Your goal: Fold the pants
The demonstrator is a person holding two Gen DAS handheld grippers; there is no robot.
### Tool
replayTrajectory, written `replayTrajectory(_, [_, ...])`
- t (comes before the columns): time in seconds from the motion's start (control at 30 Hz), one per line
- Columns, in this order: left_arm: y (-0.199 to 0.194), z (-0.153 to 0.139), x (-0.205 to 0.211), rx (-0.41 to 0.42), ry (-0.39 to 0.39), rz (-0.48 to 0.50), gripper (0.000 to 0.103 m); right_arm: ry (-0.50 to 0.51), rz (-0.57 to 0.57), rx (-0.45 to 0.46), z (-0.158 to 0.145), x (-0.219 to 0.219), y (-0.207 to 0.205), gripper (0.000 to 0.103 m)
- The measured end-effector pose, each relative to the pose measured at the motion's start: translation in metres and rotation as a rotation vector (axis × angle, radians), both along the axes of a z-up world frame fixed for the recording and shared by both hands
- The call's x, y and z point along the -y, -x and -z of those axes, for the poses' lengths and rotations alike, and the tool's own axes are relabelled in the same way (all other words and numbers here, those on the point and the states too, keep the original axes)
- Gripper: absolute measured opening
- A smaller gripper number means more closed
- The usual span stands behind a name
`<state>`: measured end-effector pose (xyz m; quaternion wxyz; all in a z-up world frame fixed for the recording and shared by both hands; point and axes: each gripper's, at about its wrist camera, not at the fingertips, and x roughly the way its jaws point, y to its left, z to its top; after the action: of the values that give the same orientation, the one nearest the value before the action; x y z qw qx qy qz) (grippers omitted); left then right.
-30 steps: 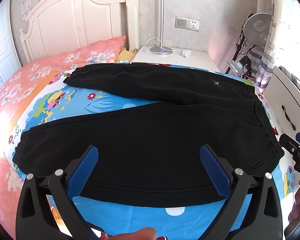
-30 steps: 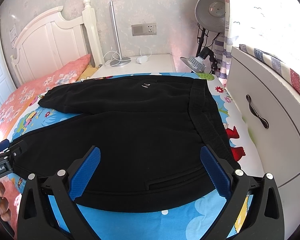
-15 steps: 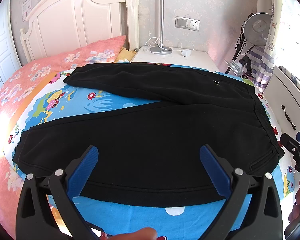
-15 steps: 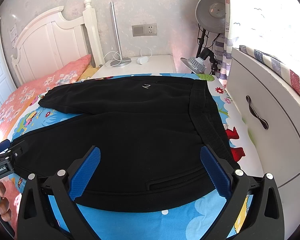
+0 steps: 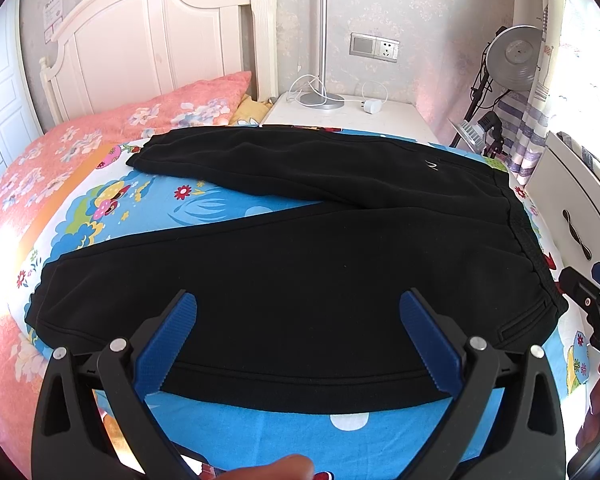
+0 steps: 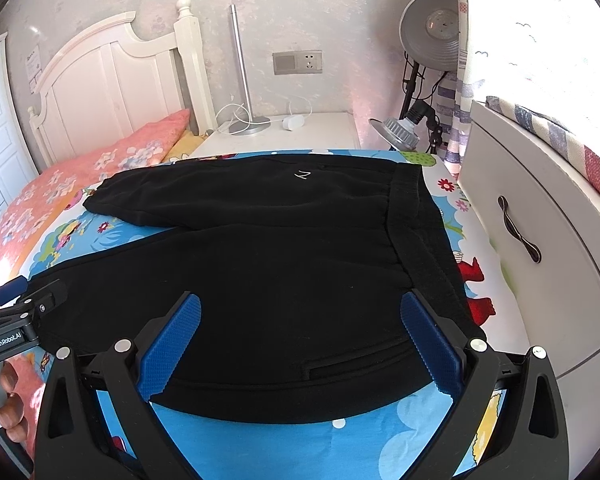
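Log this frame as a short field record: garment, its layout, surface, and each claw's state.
garment: black pants
layout: spread flat, unfolded, legs apart in a V, waistband toward the white cabinet
surface: blue cartoon bedsheet
left claw: open, above the near leg, holding nothing
right claw: open, above the hip pocket area, holding nothing
fold progress: not started

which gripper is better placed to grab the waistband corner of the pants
Right. The right gripper hangs open near the black pants' waistband; the left gripper faces the near leg.
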<state>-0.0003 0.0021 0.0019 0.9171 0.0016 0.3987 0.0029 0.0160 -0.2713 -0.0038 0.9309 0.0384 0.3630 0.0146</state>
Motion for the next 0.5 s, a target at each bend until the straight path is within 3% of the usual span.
replayTrajectory(0.5, [0.0014,-0.0004,0.0018,0.001,-0.002,0.002,0.101,0.003,-0.010,0.005,-0.0005,-0.0044,0.0021,0.097])
